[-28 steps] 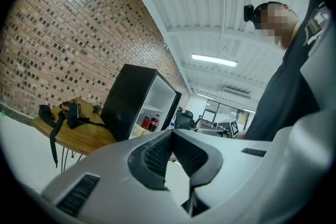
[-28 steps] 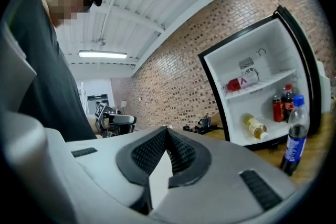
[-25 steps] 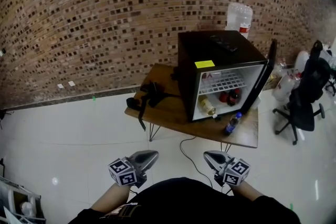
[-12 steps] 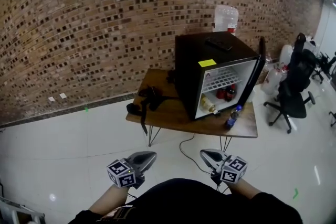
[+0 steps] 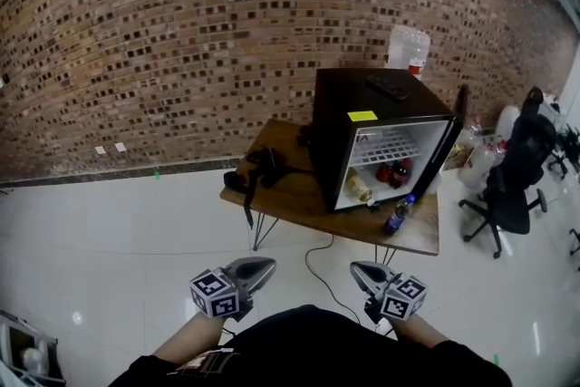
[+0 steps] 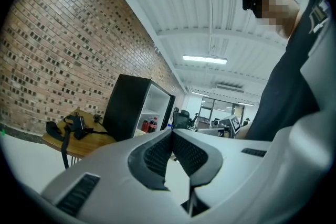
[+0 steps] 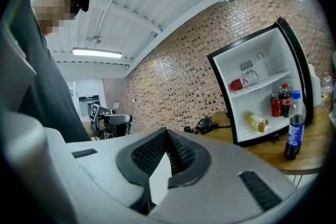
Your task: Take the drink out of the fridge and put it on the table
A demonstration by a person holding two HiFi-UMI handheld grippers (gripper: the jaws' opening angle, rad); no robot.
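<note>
A black mini fridge stands on a wooden table with its door swung open to the right. Inside, a yellow bottle lies on the floor of the fridge and dark cola bottles with red labels stand behind it. A blue-capped bottle stands upright on the table in front of the fridge. My left gripper and right gripper are held close to my body, well short of the table, both shut and empty. The right gripper view shows the fridge and the blue-capped bottle.
A black camera with a strap lies on the table's left part. A remote rests on the fridge top, with a water jug behind. An office chair stands to the right. A cable trails on the white floor under the table.
The head view has swung slightly, so the table and fridge sit a bit differently in the picture. Both grippers stay shut and empty in front of my body.
</note>
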